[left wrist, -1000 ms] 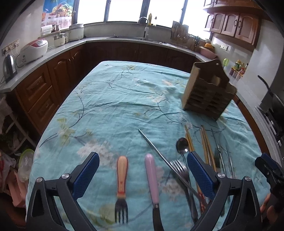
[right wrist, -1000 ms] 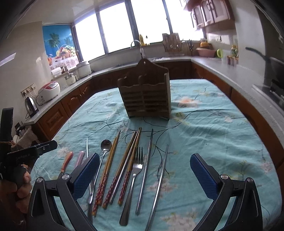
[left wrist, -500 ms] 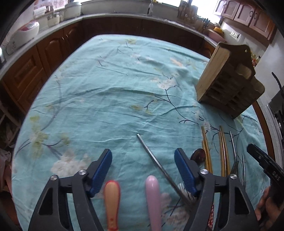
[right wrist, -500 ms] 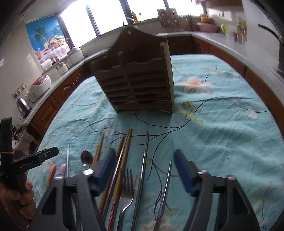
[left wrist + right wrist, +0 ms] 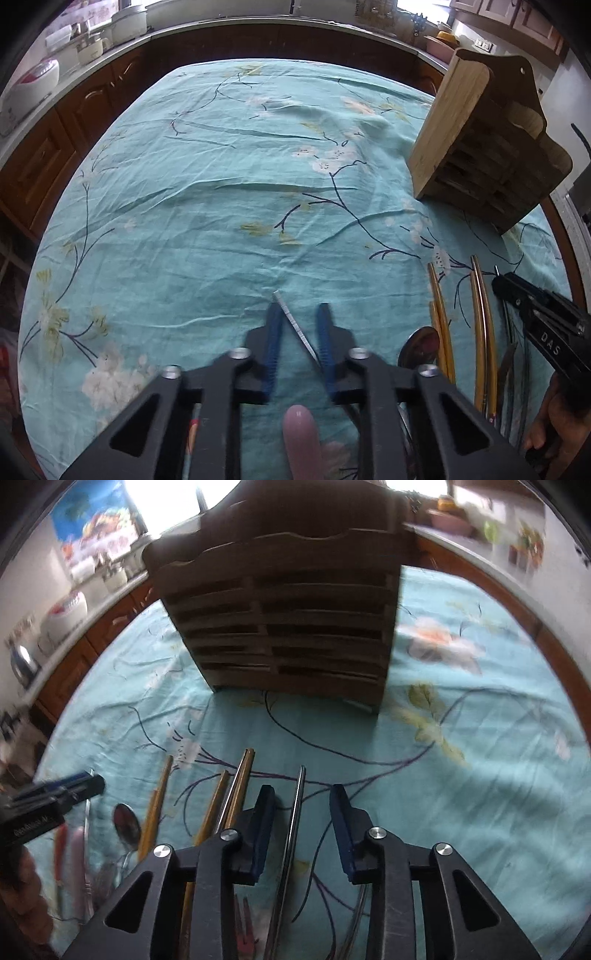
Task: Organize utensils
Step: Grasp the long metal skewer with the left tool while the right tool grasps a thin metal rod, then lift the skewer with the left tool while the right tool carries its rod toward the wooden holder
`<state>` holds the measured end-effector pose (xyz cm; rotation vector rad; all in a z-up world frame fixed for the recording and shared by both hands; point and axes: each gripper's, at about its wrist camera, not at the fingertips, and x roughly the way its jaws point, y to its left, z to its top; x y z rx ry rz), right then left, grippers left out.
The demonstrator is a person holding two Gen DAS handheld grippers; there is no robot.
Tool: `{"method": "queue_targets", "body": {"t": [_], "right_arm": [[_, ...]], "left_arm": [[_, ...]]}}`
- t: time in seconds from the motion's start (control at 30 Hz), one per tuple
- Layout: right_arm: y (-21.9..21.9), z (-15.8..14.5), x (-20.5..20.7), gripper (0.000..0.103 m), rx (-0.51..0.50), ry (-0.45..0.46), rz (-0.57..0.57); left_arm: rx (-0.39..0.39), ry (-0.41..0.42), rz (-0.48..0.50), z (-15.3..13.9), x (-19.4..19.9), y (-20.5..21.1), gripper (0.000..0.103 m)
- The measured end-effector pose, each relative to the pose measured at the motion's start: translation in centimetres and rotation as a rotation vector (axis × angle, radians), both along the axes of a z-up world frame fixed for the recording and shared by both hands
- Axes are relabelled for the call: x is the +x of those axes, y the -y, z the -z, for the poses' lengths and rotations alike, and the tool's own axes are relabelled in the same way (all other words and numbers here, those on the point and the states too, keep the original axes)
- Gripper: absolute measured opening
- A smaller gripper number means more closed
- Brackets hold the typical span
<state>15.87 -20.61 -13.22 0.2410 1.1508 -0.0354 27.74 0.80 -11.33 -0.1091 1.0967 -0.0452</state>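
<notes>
Wooden slatted utensil holder (image 5: 288, 620) upright on teal floral cloth. Before it, lying flat, roughly parallel: golden chopsticks (image 5: 236, 790), steel chopstick (image 5: 295, 812), spoon (image 5: 127, 825) bowl up. Another steel chopstick (image 5: 295, 326) angled diagonally; pink handle (image 5: 301, 435) nearer the camera.

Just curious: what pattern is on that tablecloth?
Turquoise tablecloth with white blossoms on dark branches; clearest from the left wrist.

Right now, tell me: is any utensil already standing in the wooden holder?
No: the wooden holder shows only bare slots, and the chopsticks lie on the tablecloth.
</notes>
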Motion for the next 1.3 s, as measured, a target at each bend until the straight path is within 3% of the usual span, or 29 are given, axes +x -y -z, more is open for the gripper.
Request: {"method": "queue_targets", "body": {"t": [0.07,0.17,0.37,0.57,1.0,1.3], "right_arm": [[-0.4,0.0,0.2,0.013,-0.045,-0.003,-0.014],[-0.7,0.0,0.2,0.006,-0.056,-0.001,-0.027],[0.2,-0.4,0.1,0.004,0.022,0.014,-0.003],[1.3,-3.4,-1.4,0.004,0.101,0.081,0.015],[1.6,-10.0,-3.9,0.004,0.161,0.215,0.029],[1.3,-13.3,-5.2,0.004,0.160,0.300,0.037]], "left_arm": [[-0.004,0.005,0.007,-0.1,-0.4,0.0,0.009],[-0.024,0.007,0.015,-0.1,-0.6,0.0,0.005],[-0.097,0.032,0.020,-1.7,-1.5,-0.9,0.004],[-0.171,0.078,0.029,-4.6,-3.4,-2.1,0.003],[-0.183,0.229,0.101,-12.0,-10.1,-2.2,0.003],[-0.200,0.308,0.113,-14.9,-13.8,-3.0,0.003]]}}
